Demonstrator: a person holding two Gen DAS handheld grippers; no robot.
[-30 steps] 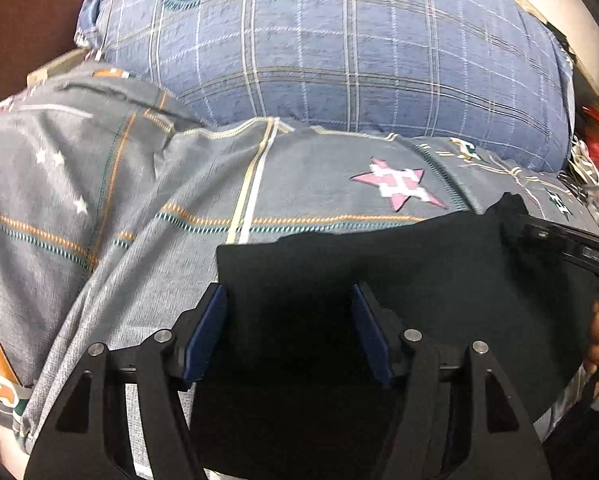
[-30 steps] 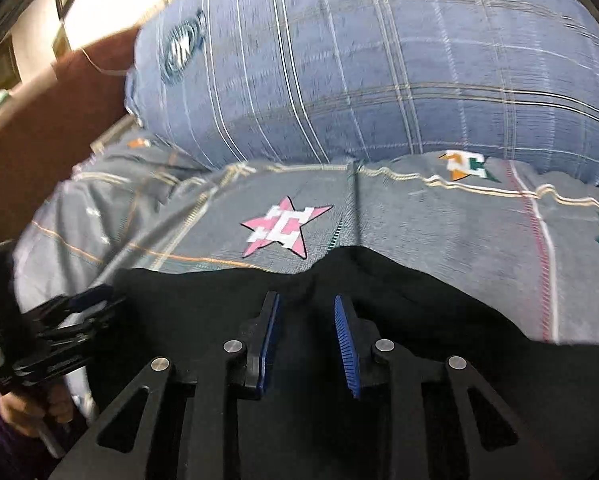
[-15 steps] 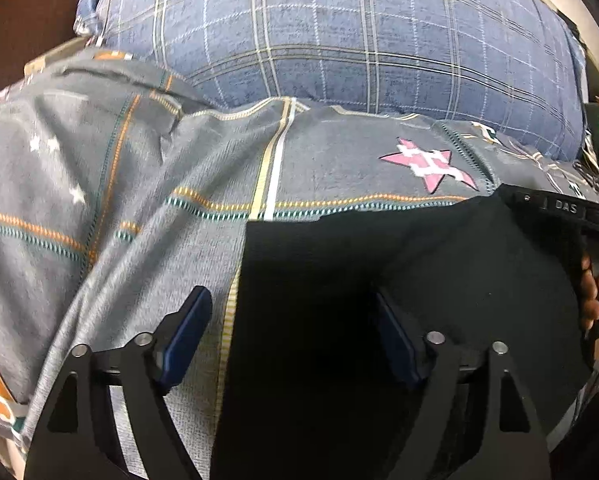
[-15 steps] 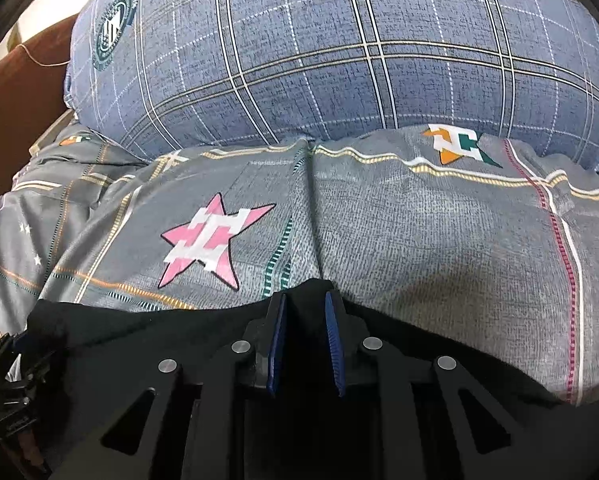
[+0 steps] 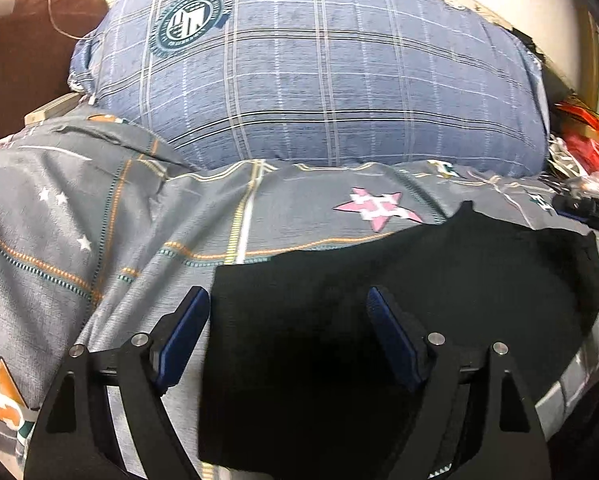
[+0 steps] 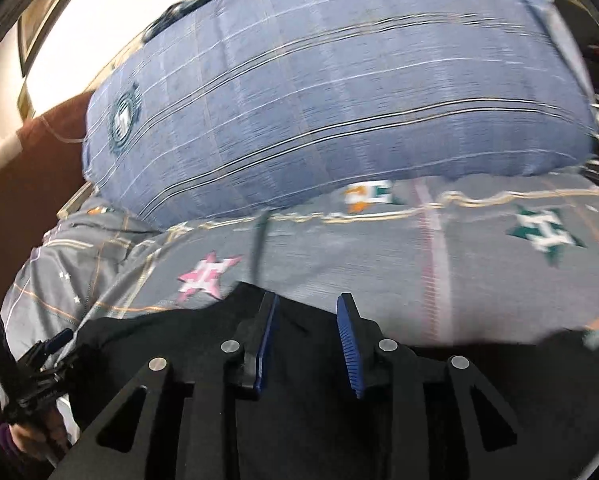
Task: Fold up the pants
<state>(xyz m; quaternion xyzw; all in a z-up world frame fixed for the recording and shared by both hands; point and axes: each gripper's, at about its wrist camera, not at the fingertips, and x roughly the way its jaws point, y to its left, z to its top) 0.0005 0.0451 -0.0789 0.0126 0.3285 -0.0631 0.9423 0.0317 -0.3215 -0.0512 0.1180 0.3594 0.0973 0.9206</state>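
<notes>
The black pants [image 5: 399,320] are lying in a flat folded block on the grey bedsheet [image 5: 99,248] below the pillow [image 5: 319,92], the left gripper [image 5: 289,336] hanging wide open, the right gripper [image 6: 307,344] just reopening, both gripping nothing, so folding is seemingly nearing completion.

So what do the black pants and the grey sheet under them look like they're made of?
The black pants look like a soft matte knit, maybe cotton jersey or fleece: no sheen, limp edges, though too dark to see any weave. The grey sheet looks like thin woven cotton or a blend: it has a fine heathered grain, printed stars and stripes, and soft wrinkles.
</notes>
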